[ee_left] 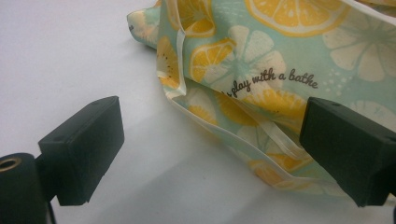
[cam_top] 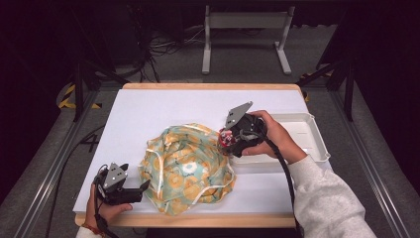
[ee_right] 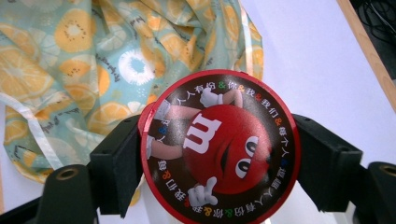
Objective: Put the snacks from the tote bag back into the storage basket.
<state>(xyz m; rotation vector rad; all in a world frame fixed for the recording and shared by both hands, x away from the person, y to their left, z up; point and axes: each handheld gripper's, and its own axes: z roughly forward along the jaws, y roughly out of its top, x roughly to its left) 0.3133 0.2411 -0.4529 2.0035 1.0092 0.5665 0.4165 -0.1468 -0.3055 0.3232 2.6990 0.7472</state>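
At the near left corner of the white table, the left gripper rests low with its jaws spread wide, empty, their tips just beside the bag's near left edge. The crumpled plastic bag, printed with lemon slices and trimmed with white straps, lies in the middle of the table. To its right, the right gripper is clamped on a round red candy tub, held just above the bag's far right edge. A white tray sits at the table's right side.
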